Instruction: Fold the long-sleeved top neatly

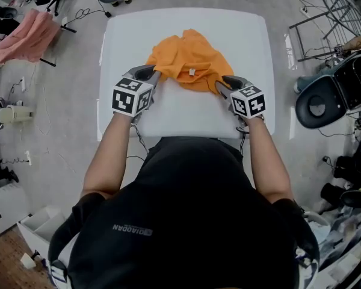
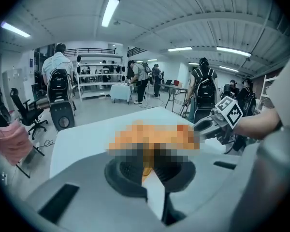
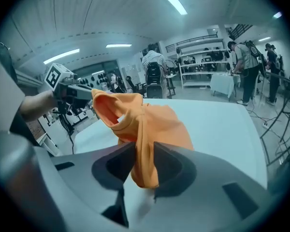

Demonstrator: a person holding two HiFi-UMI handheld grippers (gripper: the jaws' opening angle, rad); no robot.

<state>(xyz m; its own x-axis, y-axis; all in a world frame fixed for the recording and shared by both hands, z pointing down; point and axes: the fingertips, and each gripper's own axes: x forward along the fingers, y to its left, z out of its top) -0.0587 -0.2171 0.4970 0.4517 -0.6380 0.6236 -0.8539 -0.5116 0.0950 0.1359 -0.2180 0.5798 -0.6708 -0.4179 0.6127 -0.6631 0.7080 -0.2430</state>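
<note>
An orange long-sleeved top [image 1: 189,59] lies bunched on the far half of the white table [image 1: 186,116]. My left gripper [image 1: 151,72] is at the top's near left edge. In the left gripper view it [image 2: 147,170] is shut on a thin strip of the orange cloth. My right gripper [image 1: 224,83] is at the near right edge. In the right gripper view its jaws [image 3: 144,163] stand apart, with a loose fold of the top [image 3: 154,124] hanging between them. The left gripper [image 3: 84,93] holds the cloth's other corner raised.
A pink cloth [image 1: 27,35] hangs on a rack at the far left. A black office chair [image 1: 322,101] stands right of the table, and a metal rack [image 1: 328,11] behind it. Several people [image 2: 58,76] stand further back in the room.
</note>
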